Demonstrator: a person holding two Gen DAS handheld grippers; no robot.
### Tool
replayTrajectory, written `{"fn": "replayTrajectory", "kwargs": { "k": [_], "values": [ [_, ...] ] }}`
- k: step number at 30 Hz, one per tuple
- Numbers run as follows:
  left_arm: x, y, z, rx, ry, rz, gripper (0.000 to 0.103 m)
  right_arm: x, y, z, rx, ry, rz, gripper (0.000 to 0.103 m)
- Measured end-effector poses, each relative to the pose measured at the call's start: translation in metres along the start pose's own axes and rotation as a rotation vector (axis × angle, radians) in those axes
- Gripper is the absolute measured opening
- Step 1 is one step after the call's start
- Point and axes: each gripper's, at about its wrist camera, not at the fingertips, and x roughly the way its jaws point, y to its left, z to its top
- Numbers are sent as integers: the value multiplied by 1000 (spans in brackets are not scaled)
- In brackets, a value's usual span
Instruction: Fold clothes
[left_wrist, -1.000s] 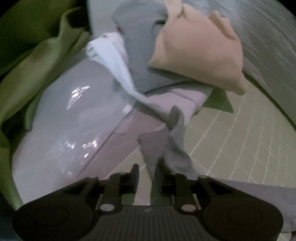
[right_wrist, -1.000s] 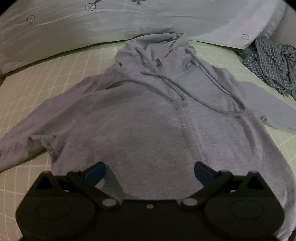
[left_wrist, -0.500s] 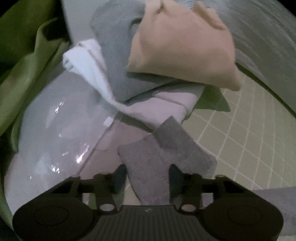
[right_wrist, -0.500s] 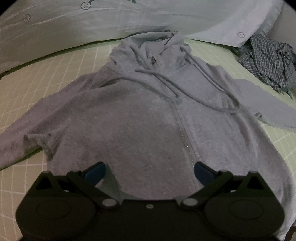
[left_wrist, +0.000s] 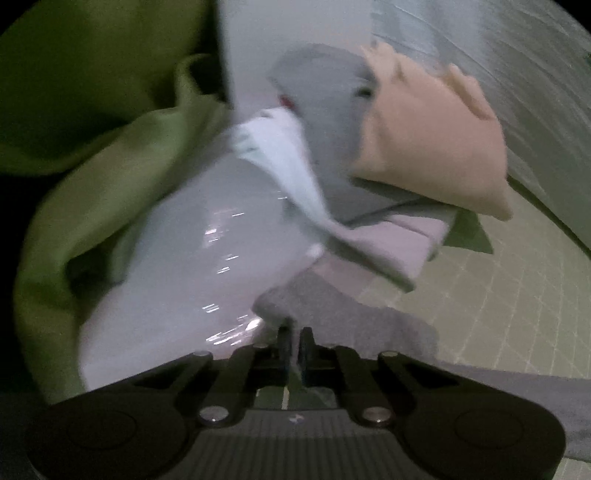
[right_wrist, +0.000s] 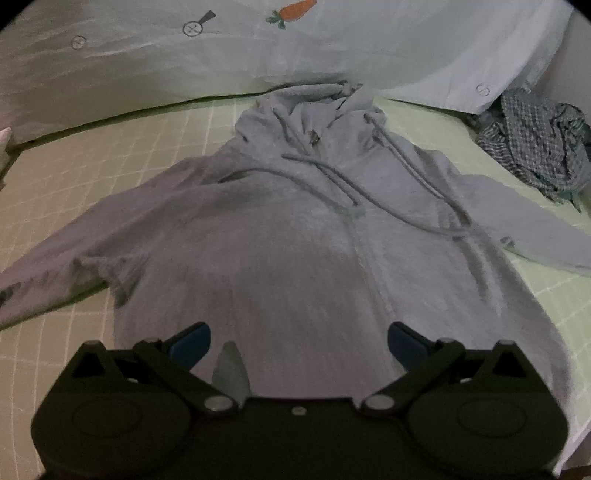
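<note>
A grey zip hoodie (right_wrist: 295, 251) lies face up and spread flat on the green gridded bed sheet (right_wrist: 155, 147), hood at the far end, sleeves out to both sides. My right gripper (right_wrist: 298, 338) is open, hovering over the hoodie's lower hem, empty. In the left wrist view my left gripper (left_wrist: 294, 341) is shut on the cuff end of the hoodie's left sleeve (left_wrist: 332, 314), which bunches up just past the fingertips.
A pile of folded clothes, peach (left_wrist: 432, 147), grey and white, sits ahead of the left gripper beside a shiny white pillow (left_wrist: 184, 277) and green fabric (left_wrist: 85, 177). A crumpled checked shirt (right_wrist: 535, 147) lies at far right. A pale quilt (right_wrist: 258, 48) lines the far edge.
The left gripper was open around the sleeve cuff half a second ago and has closed on it. The right gripper has drifted slightly back from the hoodie, still open.
</note>
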Motion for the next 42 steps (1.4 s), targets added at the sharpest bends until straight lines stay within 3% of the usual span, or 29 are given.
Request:
{"fn": "replayTrajectory", "kwargs": {
  "k": [12,15,20,26,32,34,38,40,42],
  "values": [
    [-21,23,-37,-26,73,54,8,-24,-25,-21,6,-9,6,103],
    [-29,20,-41,-15,78,63,14,-28,-34,-24,19,-25,15,103],
    [-55,-3,-40,22,21,28,38,-37,-59,-25,67,-89,20,103],
    [-88,-67,-52,179,-25,-116,58,-40,-124,-22,169,-138,-48,103],
    [-118,-159,-96,358,27,-322,68,-26,-202,-25,220,-91,-73,103],
    [-129,-188,-113,402,51,-391,72,-19,-221,-27,212,-62,-40,103],
    [-146,-238,-149,463,151,-615,74,-7,-245,-32,159,-29,89,103],
    [-150,-259,-168,502,215,-686,74,-4,-248,-33,133,-12,161,103],
    [-152,-277,-187,565,248,-701,74,1,-251,-33,110,8,231,96]
  ]
}}
